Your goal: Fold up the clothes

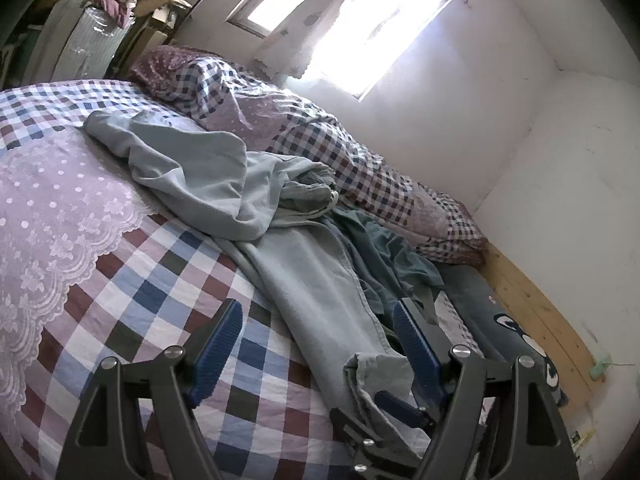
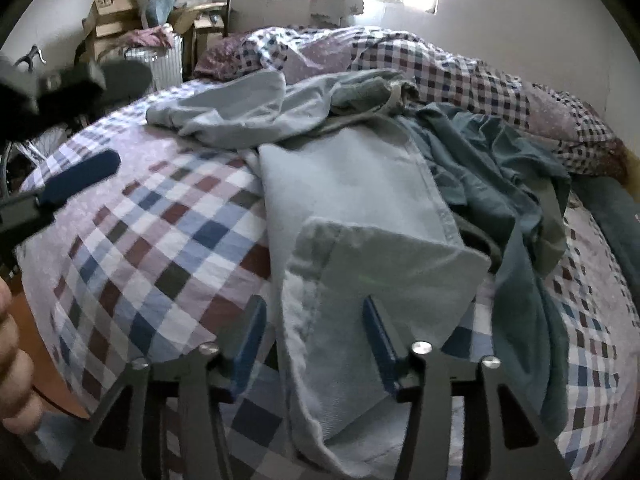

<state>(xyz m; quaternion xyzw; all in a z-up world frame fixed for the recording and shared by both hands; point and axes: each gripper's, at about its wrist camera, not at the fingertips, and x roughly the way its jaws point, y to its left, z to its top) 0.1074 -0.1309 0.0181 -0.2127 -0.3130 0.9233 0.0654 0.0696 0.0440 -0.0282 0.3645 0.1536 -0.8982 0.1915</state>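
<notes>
Pale blue trousers (image 1: 320, 280) (image 2: 352, 184) lie crumpled along the bed, one leg stretched toward me. Its hem (image 2: 380, 256) is folded back between the half-closed jaws of my right gripper (image 2: 314, 336). The cloth meets the right-hand pad, and a narrow gap shows beside the left-hand one. In the left wrist view a blue finger (image 1: 400, 404) of that gripper sits low under the same hem. My left gripper (image 1: 318, 344) is open just left of the leg, holding nothing, over the checked bedcover (image 1: 160, 280). A teal garment (image 1: 392, 252) (image 2: 500, 168) lies bunched beside the trousers.
A rolled checked duvet (image 1: 320, 136) (image 2: 440, 64) runs along the wall side under the window. A wooden bed edge (image 1: 540, 312) and white wall close the right. Boxes and a suitcase (image 2: 160, 64) stand beyond the head of the bed. A person's hand (image 2: 12, 360) is at the left edge.
</notes>
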